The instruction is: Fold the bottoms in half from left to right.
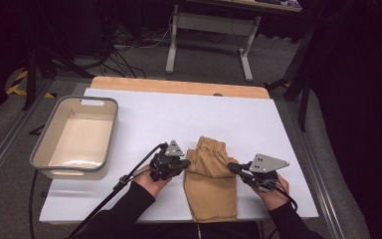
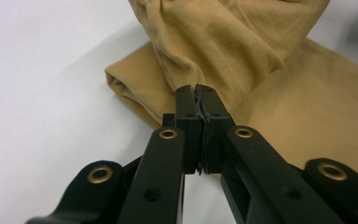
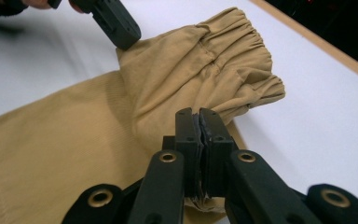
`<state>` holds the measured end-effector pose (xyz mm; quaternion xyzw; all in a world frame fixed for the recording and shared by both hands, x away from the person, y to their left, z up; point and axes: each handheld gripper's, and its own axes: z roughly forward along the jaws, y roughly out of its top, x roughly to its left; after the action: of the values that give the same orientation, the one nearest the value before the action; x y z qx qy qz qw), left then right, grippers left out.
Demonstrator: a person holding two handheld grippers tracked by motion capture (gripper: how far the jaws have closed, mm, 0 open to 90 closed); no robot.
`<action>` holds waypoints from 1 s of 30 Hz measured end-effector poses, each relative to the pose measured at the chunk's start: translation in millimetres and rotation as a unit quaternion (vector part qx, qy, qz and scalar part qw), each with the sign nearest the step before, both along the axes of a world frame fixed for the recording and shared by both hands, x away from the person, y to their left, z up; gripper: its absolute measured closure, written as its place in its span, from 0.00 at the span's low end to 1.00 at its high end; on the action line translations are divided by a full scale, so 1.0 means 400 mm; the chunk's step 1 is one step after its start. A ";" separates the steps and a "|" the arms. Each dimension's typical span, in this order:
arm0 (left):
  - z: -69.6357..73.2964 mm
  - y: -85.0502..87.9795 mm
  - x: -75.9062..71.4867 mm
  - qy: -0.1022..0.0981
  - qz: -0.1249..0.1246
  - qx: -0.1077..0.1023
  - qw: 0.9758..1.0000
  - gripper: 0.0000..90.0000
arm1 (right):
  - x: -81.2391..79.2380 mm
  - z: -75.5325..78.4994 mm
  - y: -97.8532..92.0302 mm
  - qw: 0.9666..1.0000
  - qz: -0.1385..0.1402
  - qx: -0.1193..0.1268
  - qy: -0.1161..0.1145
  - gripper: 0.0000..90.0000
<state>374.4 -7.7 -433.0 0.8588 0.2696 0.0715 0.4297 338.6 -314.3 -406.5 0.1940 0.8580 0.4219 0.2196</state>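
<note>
Tan trousers (image 1: 211, 184) lengthwise toward person, waistband folded at far end.

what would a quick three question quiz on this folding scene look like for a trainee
1. True or false: the tan garment lies inside the grey tub.
2. Which end of the garment is folded over on top of the rest? A) the gathered elastic waistband B) a collar C) a hood
3. Fill in: the jaws of the left gripper and the right gripper are both ____ on folds of the cloth.

Key
1. False: it lies on the white table, to the right of the tub, which holds nothing.
2. A
3. Shut: each pair meets with fabric pinched at the tips.
</note>
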 end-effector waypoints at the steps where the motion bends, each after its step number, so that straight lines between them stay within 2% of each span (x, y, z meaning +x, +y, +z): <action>1: -0.002 -0.001 -0.001 0.000 -0.002 0.004 1.000 0.98 | -0.004 -0.005 0.001 1.000 0.002 -0.002 0.004 0.97; 6: -0.018 -0.009 -0.005 0.013 -0.009 0.011 1.000 0.98 | -0.020 -0.026 0.001 1.000 0.010 -0.016 0.023 0.94; 7: -0.020 -0.011 -0.005 0.010 -0.011 0.012 1.000 0.98 | -0.022 -0.029 -0.001 0.999 0.009 -0.017 0.027 0.92; 9: -0.022 -0.012 -0.006 0.015 -0.011 0.015 1.000 0.98 | -0.022 -0.029 -0.003 0.999 0.009 -0.015 0.040 0.86; 11: -0.023 -0.013 -0.005 0.015 -0.012 0.014 1.000 0.98 | -0.017 -0.022 -0.005 0.999 0.006 -0.006 0.050 0.73; 13: -0.023 -0.013 -0.005 0.016 -0.012 0.014 1.000 0.98 | 0.000 -0.008 -0.005 0.997 -0.011 0.014 0.076 0.57; 15: -0.024 -0.015 -0.006 0.016 -0.013 0.014 1.000 0.98 | 0.020 0.000 -0.002 0.995 -0.021 0.023 0.098 0.48; 17: -0.025 -0.016 -0.007 0.016 -0.014 0.013 1.000 0.98 | 0.049 0.007 0.009 0.991 -0.035 0.026 0.123 0.37; 20: -0.025 -0.017 -0.008 0.013 -0.014 0.015 1.000 0.98 | 0.080 0.010 0.028 0.988 -0.044 0.019 0.144 0.25; 21: -0.025 -0.017 -0.008 0.015 -0.015 0.016 1.000 0.98 | 0.088 0.010 0.036 0.989 -0.047 0.009 0.142 0.22; 23: -0.026 -0.016 -0.006 0.017 -0.017 0.017 1.000 0.98 | 0.106 0.008 0.049 0.987 -0.047 -0.001 0.153 0.17; 26: -0.026 -0.016 -0.007 0.015 -0.017 0.017 1.000 0.98 | 0.133 0.001 0.062 0.985 -0.054 -0.009 0.166 0.15; 30: -0.026 -0.017 -0.009 0.015 -0.017 0.017 1.000 0.98 | 0.160 -0.011 0.070 0.982 -0.059 -0.008 0.181 0.13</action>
<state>370.9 -14.5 -443.4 0.8715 0.2603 0.0557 0.4118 402.4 -286.2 -410.9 0.3153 0.8741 0.3593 0.0868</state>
